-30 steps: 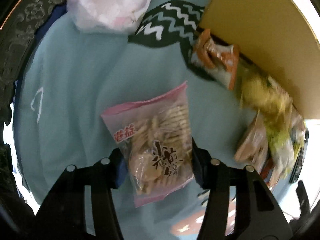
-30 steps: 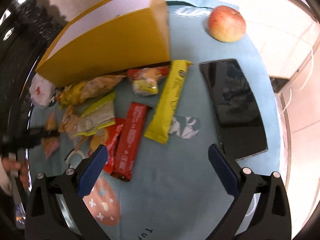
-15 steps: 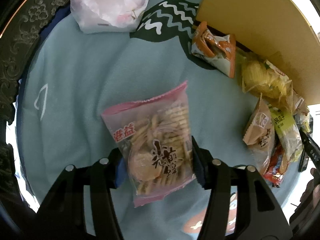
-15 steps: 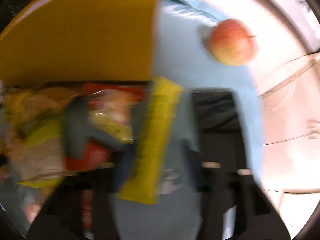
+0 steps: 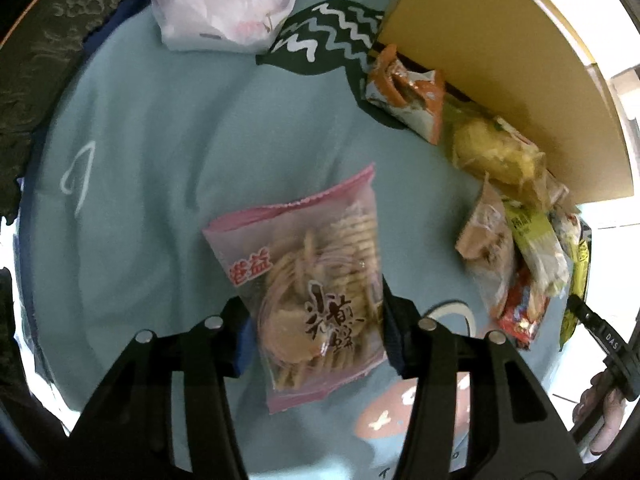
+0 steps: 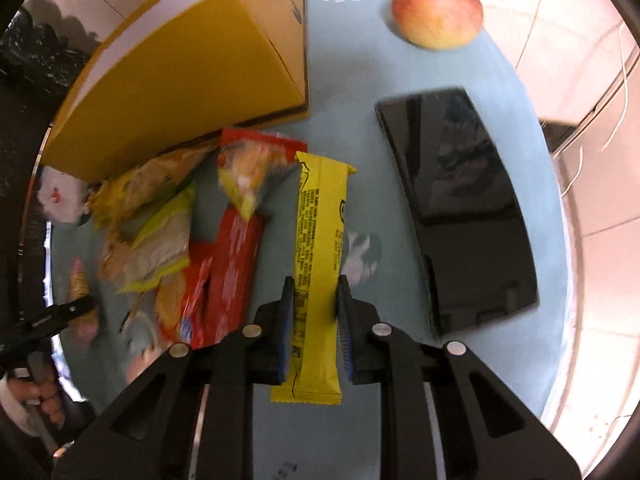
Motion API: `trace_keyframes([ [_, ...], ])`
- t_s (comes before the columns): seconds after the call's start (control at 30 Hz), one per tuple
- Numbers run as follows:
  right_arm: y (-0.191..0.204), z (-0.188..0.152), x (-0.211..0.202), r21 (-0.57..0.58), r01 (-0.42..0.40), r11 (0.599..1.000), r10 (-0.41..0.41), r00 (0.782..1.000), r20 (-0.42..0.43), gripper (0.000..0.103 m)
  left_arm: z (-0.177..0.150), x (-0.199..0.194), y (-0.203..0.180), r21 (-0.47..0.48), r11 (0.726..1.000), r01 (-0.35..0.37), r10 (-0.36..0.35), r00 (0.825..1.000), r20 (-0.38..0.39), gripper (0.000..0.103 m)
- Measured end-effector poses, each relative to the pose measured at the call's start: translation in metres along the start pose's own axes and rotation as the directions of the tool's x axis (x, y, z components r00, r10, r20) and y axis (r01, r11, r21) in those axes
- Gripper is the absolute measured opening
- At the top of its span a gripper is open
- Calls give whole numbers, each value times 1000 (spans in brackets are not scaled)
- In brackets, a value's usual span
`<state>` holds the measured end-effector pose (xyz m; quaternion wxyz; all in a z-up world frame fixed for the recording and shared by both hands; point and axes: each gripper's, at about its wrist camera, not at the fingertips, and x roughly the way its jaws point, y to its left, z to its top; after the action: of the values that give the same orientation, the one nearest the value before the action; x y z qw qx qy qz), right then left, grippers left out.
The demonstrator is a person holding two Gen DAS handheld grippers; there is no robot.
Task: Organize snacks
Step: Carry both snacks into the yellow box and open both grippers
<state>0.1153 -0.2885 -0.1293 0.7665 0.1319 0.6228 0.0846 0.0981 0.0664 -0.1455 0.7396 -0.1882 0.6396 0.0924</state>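
A pink bag of crackers [image 5: 316,280] sits between the pads of my left gripper [image 5: 314,300], which press on its two sides; the jaws are closing on it above the light blue cloth [image 5: 140,140]. My right gripper [image 6: 316,284] is shut on the lower part of a long yellow snack bar [image 6: 320,208] that lies on the cloth. Beside the bar lie a red bar [image 6: 232,264] and several small snack packets [image 6: 160,220], piled against a yellow cardboard box [image 6: 192,80]. The same packets [image 5: 492,152] line the box [image 5: 500,60] in the left wrist view.
An apple [image 6: 438,8] rests at the far edge of the cloth and a black phone [image 6: 460,208] lies right of the yellow bar. A white plastic bag [image 5: 228,0] sits at the far left. A hand [image 5: 600,412] holds the other gripper at the right edge.
My right gripper was wide open above the cloth; it has come down and shut around the yellow bar. The pink bag has stayed between the left jaws.
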Motion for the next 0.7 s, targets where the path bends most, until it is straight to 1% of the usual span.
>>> trace_keyframes([
  [0.07, 1, -6, 0, -17, -19, 1000, 19, 1000, -10, 20, -3, 1, -2, -4, 1000, -2, 2, 1000, -9, 51],
  [0.1, 3, -9, -3, -29, -14, 999, 14, 1000, 1, 20, -5, 1, -3, -10, 1000, -4, 4, 1000, -10, 51],
  [0.17, 9, -11, -6, -28, -30, 999, 31, 999, 12, 20, -9, -3, -4, -5, 1000, 10, -10, 1000, -2, 51],
  [0.2, 12, -11, -10, -32, -35, 999, 36, 999, 20, 20, -10, -6, -9, 1, 1000, 17, -17, 1000, 5, 51],
  [0.27, 17, -8, -16, -47, -43, 998, 45, 998, 37, 20, -9, -10, -3, 18, 999, 30, -30, 999, 22, 51],
  [0.43, 23, 2, -47, -60, -87, 994, 92, 991, 100, 20, -1, -39, -22, 42, 997, 67, -71, 993, 90, 51],
  [0.53, 27, 5, -65, -75, -128, 989, 137, 982, 131, 20, 6, -66, -34, 77, 993, 93, -103, 985, 138, 51],
  [0.57, 34, 9, -71, -85, -142, 986, 154, 977, 145, 20, 6, -72, -36, 87, 991, 98, -110, 983, 149, 51],
  [0.6, 40, 14, -76, -94, -149, 984, 162, 974, 161, 20, 12, -85, -32, 99, 989, 106, -122, 979, 164, 51],
  [0.63, 43, 17, -82, -103, -157, 982, 174, 969, 178, 20, 19, -95, -40, 115, 986, 117, -137, 973, 187, 51],
  [0.67, 49, 23, -90, -116, -172, 978, 192, 960, 201, 20, 28, -107, -31, 130, 984, 124, -148, 969, 197, 51],
  [0.7, 55, 30, -95, -126, -179, 976, 204, 954, 218, 20, 35, -114, -39, 148, 980, 130, -160, 963, 214, 51],
])
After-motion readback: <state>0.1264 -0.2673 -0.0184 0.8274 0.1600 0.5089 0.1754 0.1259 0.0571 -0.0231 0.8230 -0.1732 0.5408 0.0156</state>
